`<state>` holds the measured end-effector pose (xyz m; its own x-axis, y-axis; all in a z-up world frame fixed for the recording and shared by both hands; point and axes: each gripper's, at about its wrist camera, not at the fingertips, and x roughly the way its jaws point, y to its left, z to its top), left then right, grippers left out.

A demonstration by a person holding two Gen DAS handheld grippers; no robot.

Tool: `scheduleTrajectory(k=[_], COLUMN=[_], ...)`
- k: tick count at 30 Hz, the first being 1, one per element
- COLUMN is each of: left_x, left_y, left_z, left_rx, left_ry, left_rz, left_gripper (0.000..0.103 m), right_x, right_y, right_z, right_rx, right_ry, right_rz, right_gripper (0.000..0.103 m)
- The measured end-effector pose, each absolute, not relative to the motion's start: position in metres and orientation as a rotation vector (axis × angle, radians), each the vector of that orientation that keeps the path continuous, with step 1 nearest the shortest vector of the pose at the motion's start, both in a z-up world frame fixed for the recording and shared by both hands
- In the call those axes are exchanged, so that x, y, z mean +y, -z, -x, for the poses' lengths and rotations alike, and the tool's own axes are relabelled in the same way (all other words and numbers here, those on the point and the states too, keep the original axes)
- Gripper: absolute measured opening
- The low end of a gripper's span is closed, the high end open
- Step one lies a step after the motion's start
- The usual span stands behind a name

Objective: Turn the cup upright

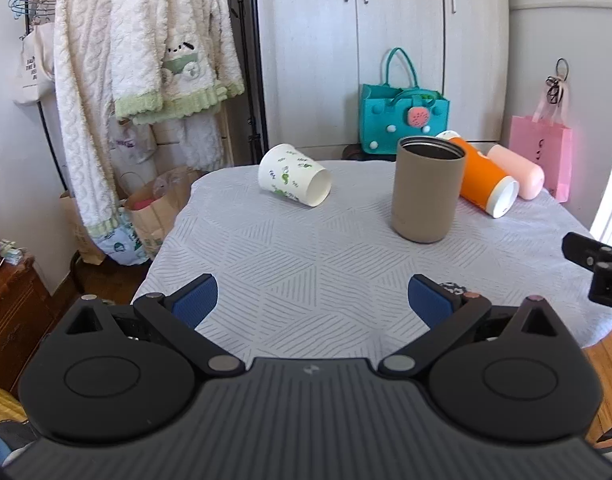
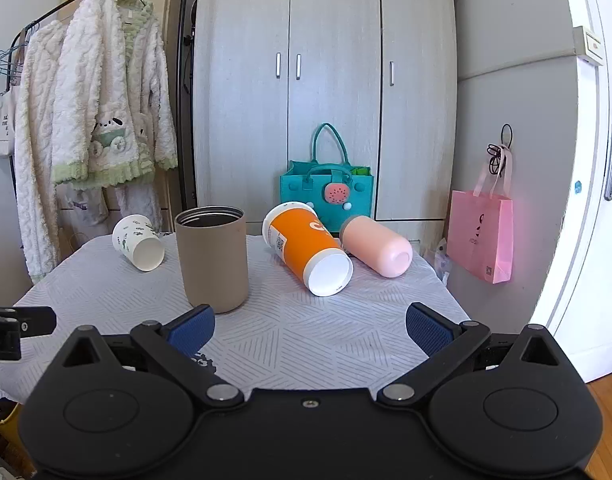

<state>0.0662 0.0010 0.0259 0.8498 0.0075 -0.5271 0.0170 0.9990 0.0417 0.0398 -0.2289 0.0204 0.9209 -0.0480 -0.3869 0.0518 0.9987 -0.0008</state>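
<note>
A small table draped in a pale grey geometric-patterned cloth fills the middle of a bedroom, with both claws hovering over its near edge. The left gripper has its blue-padded fingers spread wide and empty; the right gripper is likewise spread, pinching nothing.

Far to the left of the claws, fluffy white-and-green robes hang from a garment rack. Ahead and left of the left claw, a white paper cup with green print lies on its side. Ahead and right of that claw, and just beyond the right claw's left finger, a tan tumbler stands upright, mouth open. Ahead of the right claw, an orange cup lies tipped, its white base facing the camera, beside a peach bottle also on its side; whether the two touch is hard to judge.

Behind the table stand grey wardrobe doors and a teal felt bag. A pink gift bag hangs at right, near a white door.
</note>
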Motion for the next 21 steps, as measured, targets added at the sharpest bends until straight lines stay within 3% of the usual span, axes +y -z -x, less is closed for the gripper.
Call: scheduleTrajectory(k=[21], left_x=[-0.0007], left_y=[-0.0241], left_z=[-0.0654], left_rx=[0.543], left_ry=[-0.039], left_rz=[-0.082], left_gripper=[0.103], right_x=[-0.2277], right_y=[-0.0193], right_z=[-0.0387], right_rx=[0.404], right_ry=[0.061], right_rz=[-0.017], right_gripper=[0.103])
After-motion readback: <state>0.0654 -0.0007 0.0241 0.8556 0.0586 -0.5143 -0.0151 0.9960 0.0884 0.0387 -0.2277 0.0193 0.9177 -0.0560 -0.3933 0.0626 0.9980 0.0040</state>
